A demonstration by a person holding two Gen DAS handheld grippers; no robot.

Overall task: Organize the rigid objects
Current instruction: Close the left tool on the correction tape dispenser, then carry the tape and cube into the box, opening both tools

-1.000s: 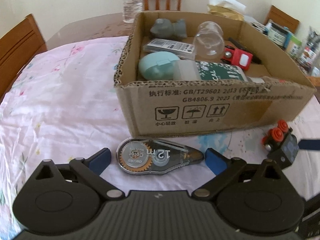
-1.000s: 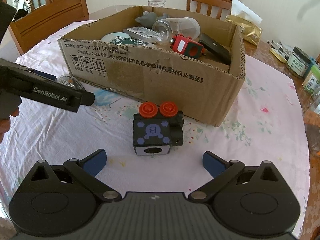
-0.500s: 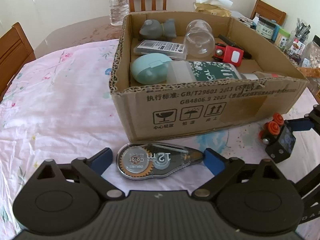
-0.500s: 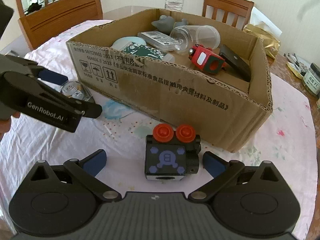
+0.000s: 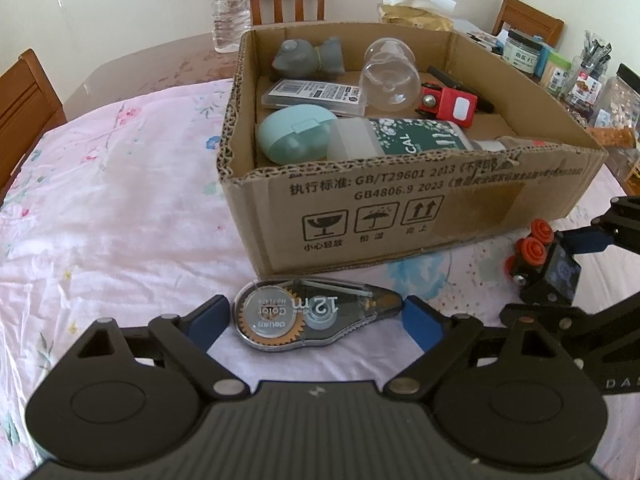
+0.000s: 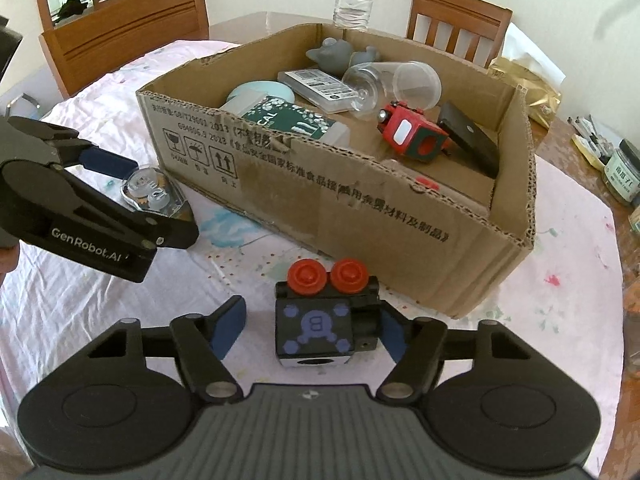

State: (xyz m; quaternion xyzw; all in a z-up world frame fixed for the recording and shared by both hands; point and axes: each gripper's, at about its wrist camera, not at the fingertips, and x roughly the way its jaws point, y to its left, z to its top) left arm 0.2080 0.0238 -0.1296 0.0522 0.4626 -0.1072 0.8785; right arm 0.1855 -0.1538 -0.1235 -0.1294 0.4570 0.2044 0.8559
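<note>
Both grippers released: the tape point(image 5: 318, 312) lies crosswise between the left gripper point(image 5: 314, 318) fingers, box point(image 5: 400, 216) at 12 o'clock; the right gripper point(image 6: 312, 330) straddles the toy point(image 6: 320, 320).

The box point(image 5: 400, 216) is matt corrugated cardboard with ragged cut edges. The tape dispenser point(image 5: 316, 312) is clear glossy plastic over a brassy gear. The cloth point(image 5: 120, 208) is soft, faintly creased fabric. The toy point(image 6: 324, 316) is matt black plastic with shiny red knobs. The chairs point(image 6: 128, 28) are varnished wood.
</note>
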